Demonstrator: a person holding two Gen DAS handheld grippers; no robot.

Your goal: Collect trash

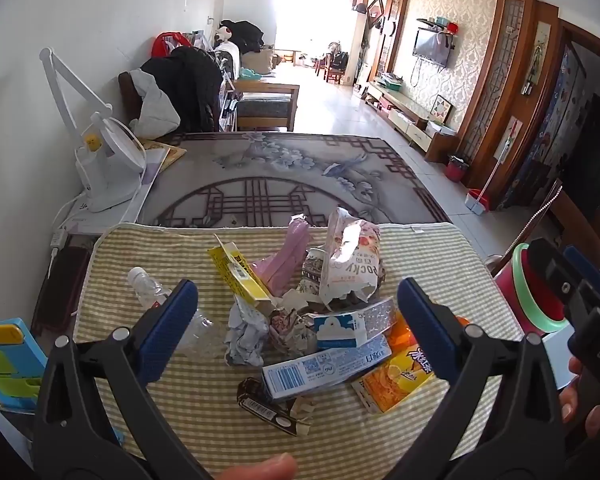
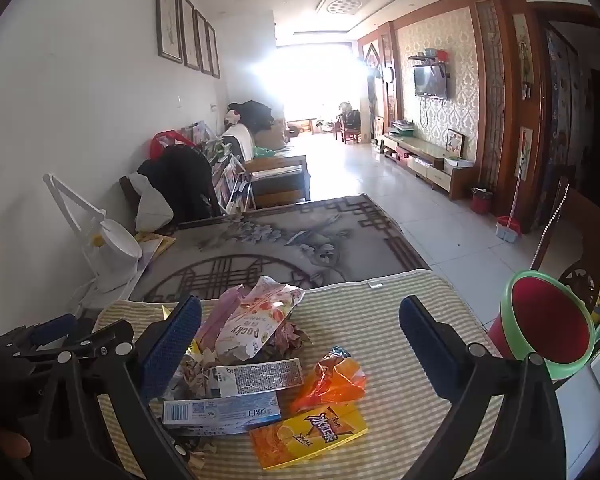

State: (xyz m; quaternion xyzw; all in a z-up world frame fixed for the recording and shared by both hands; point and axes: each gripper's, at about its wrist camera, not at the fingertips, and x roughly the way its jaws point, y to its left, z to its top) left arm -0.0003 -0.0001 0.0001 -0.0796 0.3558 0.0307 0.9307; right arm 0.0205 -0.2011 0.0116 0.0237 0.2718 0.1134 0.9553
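Collection not yet begun: left gripper (image 1: 298,312) and right gripper (image 2: 300,338) hover spread, empty, above trash pile (image 1: 300,320); next, pinch one piece for the red bin (image 2: 548,320).

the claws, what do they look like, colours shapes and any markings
Both match: the left claw and right claw each have two long black plastic arms with silver rivets, ending in flat rectangular blue pads with a fine ribbed texture. White letters "DAS" show on the right claw's black body in the left wrist view.
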